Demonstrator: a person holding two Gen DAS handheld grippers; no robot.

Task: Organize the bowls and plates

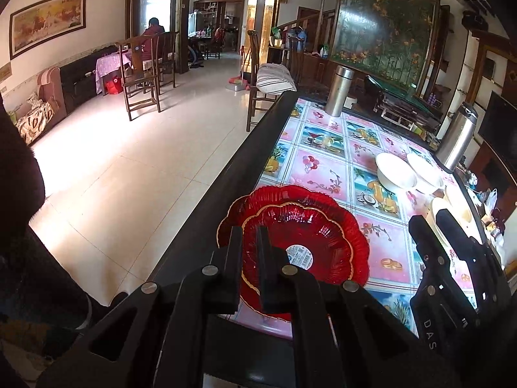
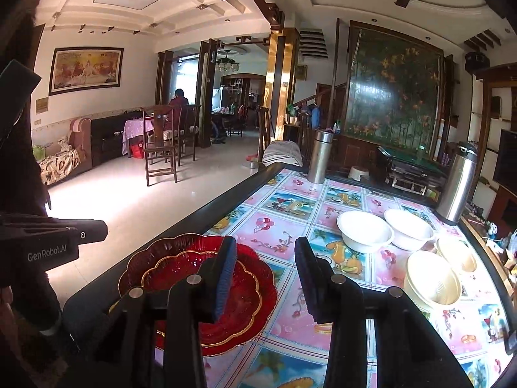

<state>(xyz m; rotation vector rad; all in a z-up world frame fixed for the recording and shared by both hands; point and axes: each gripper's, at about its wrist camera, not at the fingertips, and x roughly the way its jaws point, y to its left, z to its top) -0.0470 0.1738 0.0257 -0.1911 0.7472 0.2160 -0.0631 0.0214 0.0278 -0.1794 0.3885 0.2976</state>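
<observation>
Plates (image 2: 206, 294) stacked at table (image 2: 226, 200) edge

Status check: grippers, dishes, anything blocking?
Left gripper shut, empty; right gripper open, empty. Red plates stacked; bowls loose. Nothing blocking.

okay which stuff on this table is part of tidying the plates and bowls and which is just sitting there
Part of the job:
two stacked red glass plates
two white bowls
two cream ribbed bowls

Just lying about:
steel tumbler
steel thermos jug

Label (image 1: 299, 255) print on small red plate (image 1: 300, 236) too small to read; jaws hide near rim.
</observation>
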